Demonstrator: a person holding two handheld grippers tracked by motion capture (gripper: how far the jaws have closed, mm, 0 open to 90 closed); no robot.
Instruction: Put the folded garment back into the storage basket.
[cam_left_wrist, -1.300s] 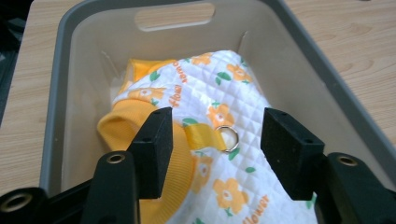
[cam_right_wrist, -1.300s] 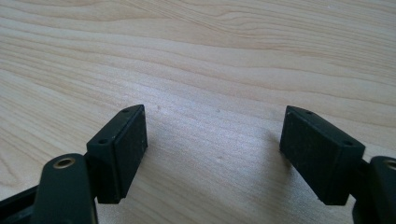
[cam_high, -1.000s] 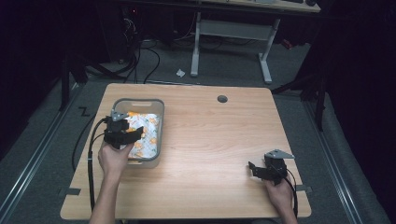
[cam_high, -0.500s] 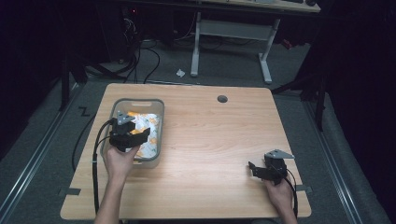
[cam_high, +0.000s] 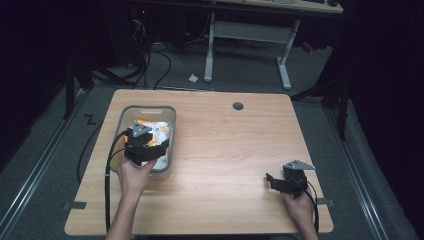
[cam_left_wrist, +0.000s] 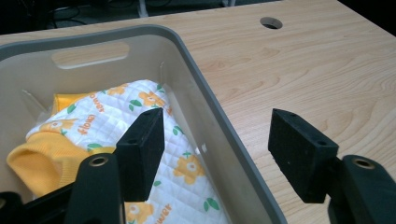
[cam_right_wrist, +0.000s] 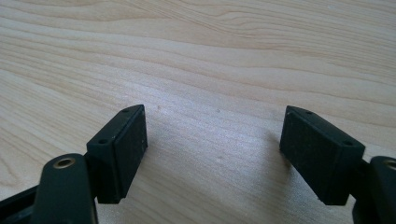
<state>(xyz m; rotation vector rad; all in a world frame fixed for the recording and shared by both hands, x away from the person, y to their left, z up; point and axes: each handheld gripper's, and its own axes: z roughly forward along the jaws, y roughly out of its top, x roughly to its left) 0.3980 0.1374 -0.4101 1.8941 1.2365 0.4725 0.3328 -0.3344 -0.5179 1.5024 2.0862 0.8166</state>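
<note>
Hovering our left gripper (cam_left_wrist: 212, 156) wide and empty over the bin's (cam_left_wrist: 205, 88) near rim, its jaws having just been opening, we judge the flowered cloth (cam_left_wrist: 140, 121) dropped inside; next we lift clear; our right gripper (cam_right_wrist: 215, 154) rests wide on the table (cam_right_wrist: 210, 56).

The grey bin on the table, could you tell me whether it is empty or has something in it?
It has something in it. The grey bin holds a quilted white cloth with an orange flower print and yellow trim, lying on its floor inside the walls.
</note>
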